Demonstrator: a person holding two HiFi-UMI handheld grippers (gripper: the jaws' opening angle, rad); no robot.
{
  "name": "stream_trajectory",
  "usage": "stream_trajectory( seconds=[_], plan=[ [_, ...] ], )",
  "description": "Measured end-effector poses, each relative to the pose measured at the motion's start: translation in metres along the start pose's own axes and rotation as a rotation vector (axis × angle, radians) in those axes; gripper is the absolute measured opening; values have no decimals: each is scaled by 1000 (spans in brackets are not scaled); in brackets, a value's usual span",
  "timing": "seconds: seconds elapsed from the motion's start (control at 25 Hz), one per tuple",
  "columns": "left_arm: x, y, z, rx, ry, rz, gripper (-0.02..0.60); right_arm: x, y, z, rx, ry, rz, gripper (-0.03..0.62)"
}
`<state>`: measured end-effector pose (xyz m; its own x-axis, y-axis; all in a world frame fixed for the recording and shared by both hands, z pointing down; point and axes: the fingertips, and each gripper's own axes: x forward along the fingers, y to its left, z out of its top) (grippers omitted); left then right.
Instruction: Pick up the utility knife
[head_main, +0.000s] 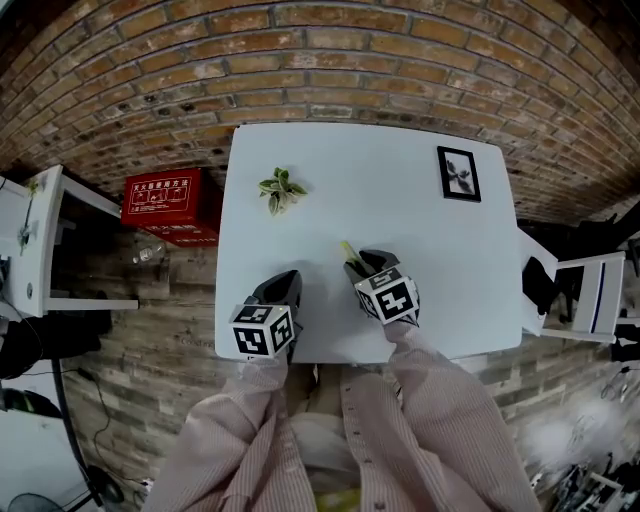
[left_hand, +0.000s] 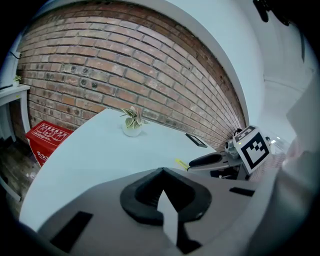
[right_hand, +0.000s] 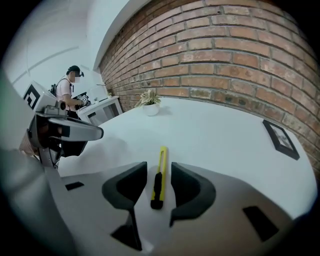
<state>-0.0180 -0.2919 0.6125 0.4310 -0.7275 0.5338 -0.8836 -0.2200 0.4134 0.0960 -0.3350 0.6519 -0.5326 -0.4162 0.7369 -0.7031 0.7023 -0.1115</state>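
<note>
Head view: on a white worktop (head_main: 440, 300), the left tool (head_main: 285, 288) and right tool (head_main: 368, 266) sit near the 6 o'clock edge. The yellow utility knife (head_main: 349, 249) pokes out of the right tool toward 11 o'clock.

Left gripper view: the left tool's jaws are pressed together, holding nothing.

Right gripper view: the right tool's jaws stand apart, either side of the knife, which lies flat on the worktop, apparently ungripped. The knife looks light, stiff and smooth-sided. The best hold is probably across its body by the black slider, clear of the blade end.
</note>
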Motion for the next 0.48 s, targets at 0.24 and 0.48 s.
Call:
stream_trajectory(
  seconds=[0.24,0.48],
  plan=[
    [2,-3,-3,12,14,-21,-8,0,1,-4,-33,26,-22,133],
    [4,-6,-4,21,22,-41,-9,1,1,-3,-42,31,-36,109]
  ],
)
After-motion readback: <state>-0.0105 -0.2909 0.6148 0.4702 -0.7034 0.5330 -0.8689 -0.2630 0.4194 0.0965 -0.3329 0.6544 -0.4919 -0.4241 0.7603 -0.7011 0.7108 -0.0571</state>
